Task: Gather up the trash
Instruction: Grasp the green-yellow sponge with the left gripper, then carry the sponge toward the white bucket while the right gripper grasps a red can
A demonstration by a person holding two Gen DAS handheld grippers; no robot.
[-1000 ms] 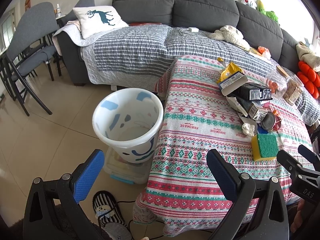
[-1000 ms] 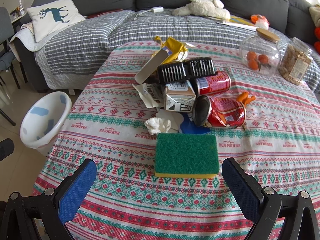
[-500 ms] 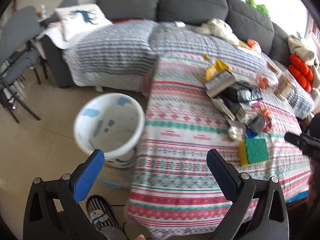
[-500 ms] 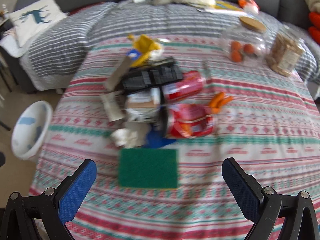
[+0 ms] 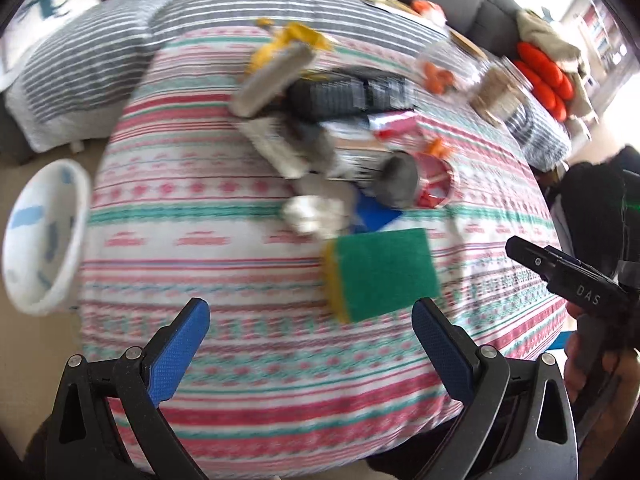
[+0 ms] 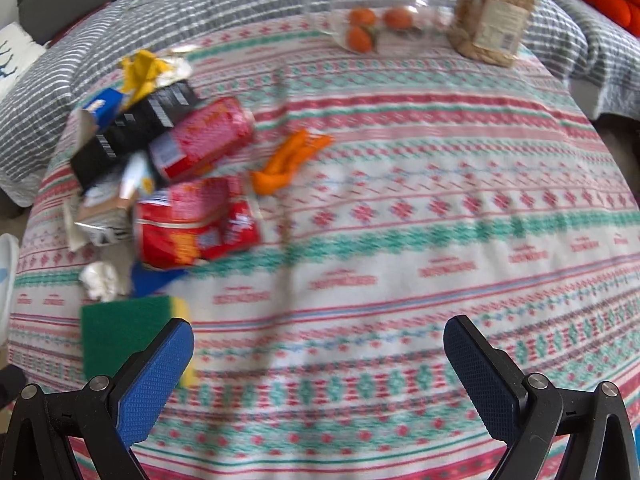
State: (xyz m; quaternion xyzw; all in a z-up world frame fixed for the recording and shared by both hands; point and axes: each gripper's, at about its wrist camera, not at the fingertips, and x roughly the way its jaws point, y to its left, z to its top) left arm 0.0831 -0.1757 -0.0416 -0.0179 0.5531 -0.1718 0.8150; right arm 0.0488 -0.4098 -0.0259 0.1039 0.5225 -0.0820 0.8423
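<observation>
1. The left gripper [image 5: 310, 340] hangs over the near edge of the table [image 5: 240, 360], its blue fingers spread wide, holding nothing.
2. The right gripper [image 6: 318, 354] hovers over a bare stretch of the patterned tablecloth [image 6: 440, 240], fingers also wide apart and empty.
3. The trash pile [image 5: 340, 128] sits mid-table: red cans [image 6: 196, 220], a black box [image 6: 132, 132], a yellow wrapper [image 6: 144, 68], a crumpled tissue [image 6: 100, 280] and orange peel [image 6: 288, 160].
4. A green sponge [image 5: 380, 272] lies just in front of the pile, nearest the left gripper.
5. The white bin [image 5: 40, 232] stands on the floor beside the table's left edge.
6. Two jars [image 6: 488, 12] stand at the far right of the table, well apart from the pile.
7. Beyond is a sofa under a grey striped blanket [image 5: 120, 40].
</observation>
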